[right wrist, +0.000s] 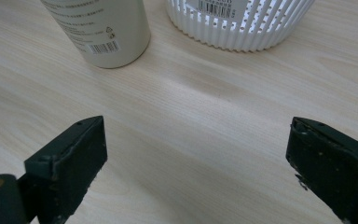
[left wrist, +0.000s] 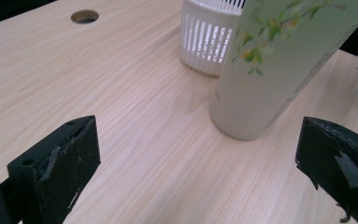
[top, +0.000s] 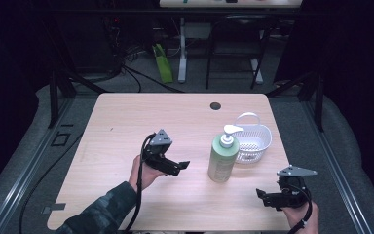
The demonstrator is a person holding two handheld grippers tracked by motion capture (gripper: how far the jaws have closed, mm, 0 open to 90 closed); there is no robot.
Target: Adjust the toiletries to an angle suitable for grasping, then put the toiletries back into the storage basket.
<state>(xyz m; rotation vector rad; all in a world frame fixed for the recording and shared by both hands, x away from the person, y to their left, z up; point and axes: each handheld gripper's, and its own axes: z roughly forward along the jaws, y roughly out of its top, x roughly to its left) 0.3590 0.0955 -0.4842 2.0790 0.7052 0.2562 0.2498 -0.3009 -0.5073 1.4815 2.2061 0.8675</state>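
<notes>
A pale green pump bottle (top: 223,157) with a white pump head stands upright on the wooden table (top: 126,122), right of centre. Just behind it to the right sits a white slatted basket (top: 252,141) with a raised handle. My left gripper (top: 177,167) is held left of the bottle, pointing at it, jaws wide open and nothing between them. In the left gripper view the bottle (left wrist: 270,79) and basket (left wrist: 209,42) lie ahead. My right gripper (top: 265,197) hovers near the front right edge, open and empty. The right gripper view has the bottle (right wrist: 105,32) and basket (right wrist: 240,23) beyond its jaws.
A round cable hole (top: 215,106) sits near the table's far edge. Beyond the table are dark floor, cables, a green object (top: 163,63) and the legs of another desk (top: 182,48). Bare tabletop lies to the left and far side.
</notes>
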